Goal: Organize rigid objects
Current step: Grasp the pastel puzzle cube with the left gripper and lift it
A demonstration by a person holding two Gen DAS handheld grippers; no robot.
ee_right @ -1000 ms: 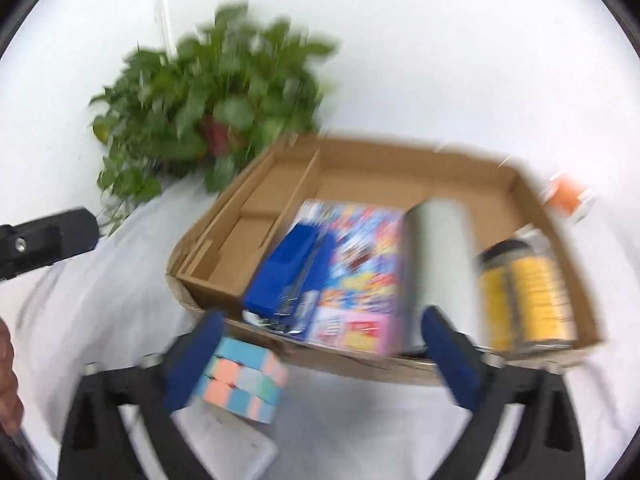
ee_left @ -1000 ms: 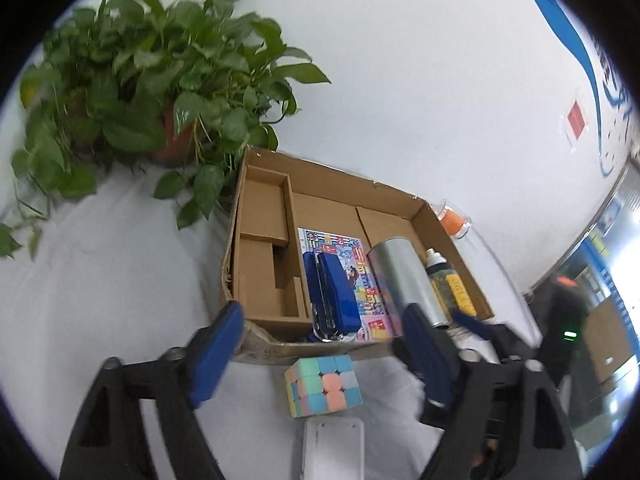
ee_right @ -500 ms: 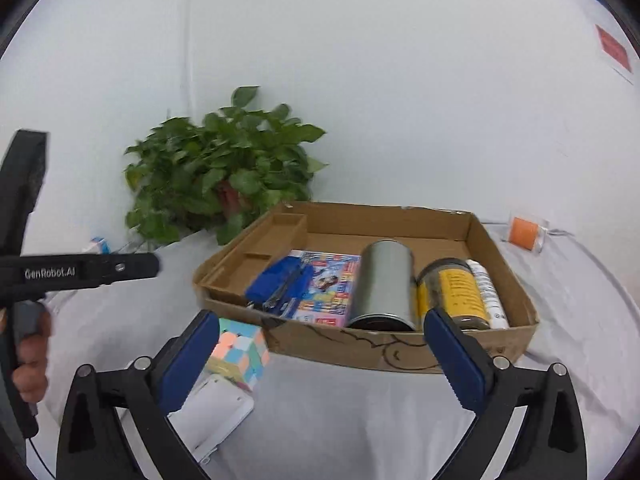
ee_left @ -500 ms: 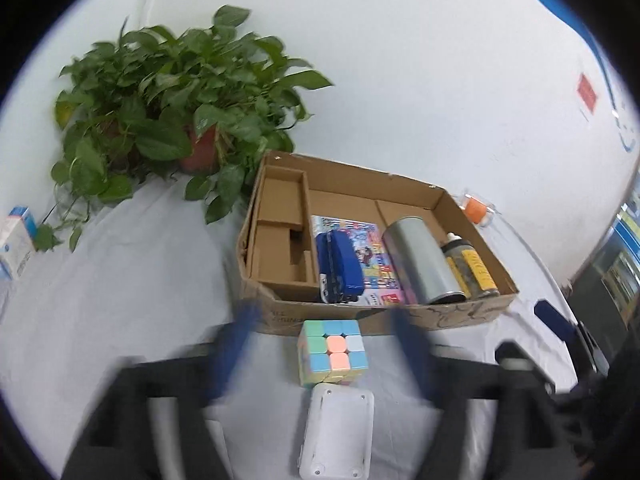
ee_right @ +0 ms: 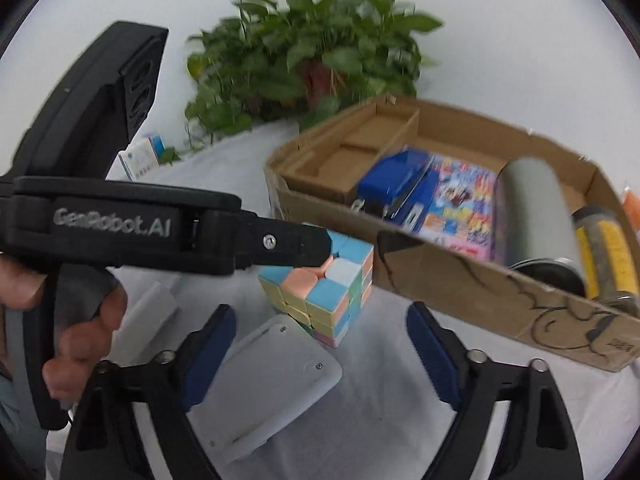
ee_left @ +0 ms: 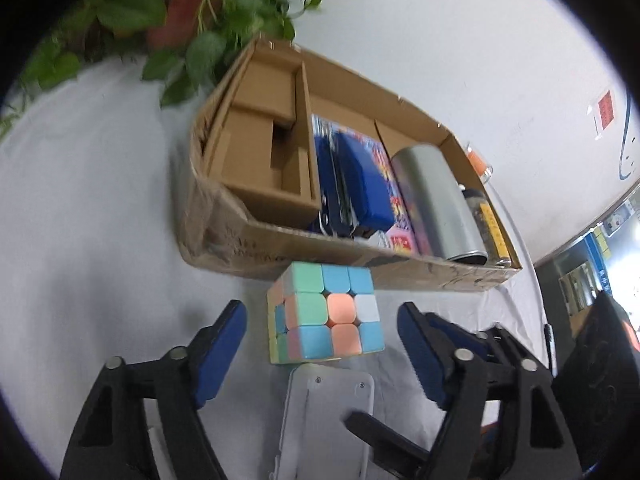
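Two grippers are seen poised over a pastel puzzle cube (ee_left: pixel 326 314) on the white worktop (ee_left: pixel 92 216).

The left gripper (ee_left: pixel 322 344) is held with its jaws partly open and just closing, the cube between them and untouched. The right gripper (ee_right: pixel 320 344) is likewise part open, its jaws just closing, a white flat case (ee_right: pixel 272 380) lying below. The cube is set just before the cardboard box (ee_left: pixel 256 240), where a blue stapler (ee_left: pixel 356 184) and silver can (ee_left: pixel 436 204) are laid.
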